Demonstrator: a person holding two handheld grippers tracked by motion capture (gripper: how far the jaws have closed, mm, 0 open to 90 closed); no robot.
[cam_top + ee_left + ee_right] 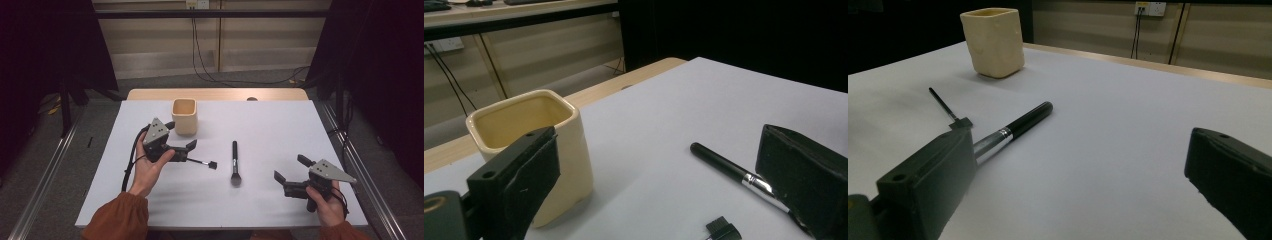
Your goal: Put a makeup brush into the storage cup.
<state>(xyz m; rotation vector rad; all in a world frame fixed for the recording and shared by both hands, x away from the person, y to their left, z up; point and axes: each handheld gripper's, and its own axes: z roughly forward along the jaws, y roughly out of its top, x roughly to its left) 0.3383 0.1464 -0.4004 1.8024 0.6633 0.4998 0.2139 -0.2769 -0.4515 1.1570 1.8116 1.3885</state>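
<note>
Makeup brush lies at frame centre, bare tabletop around it; 2 grippers flank it, left gripper and right gripper both spread wide, holding nothing.

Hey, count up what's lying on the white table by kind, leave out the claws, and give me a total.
Cream cup: 1
Large black makeup brush: 1
Small thin black brush: 1
Total: 3

You've got a black makeup brush w/ silver ferrule lying flat mid-table, bristles toward you. Small black spoolie lies just left of it. Cream square cup stands upright behind.
</note>
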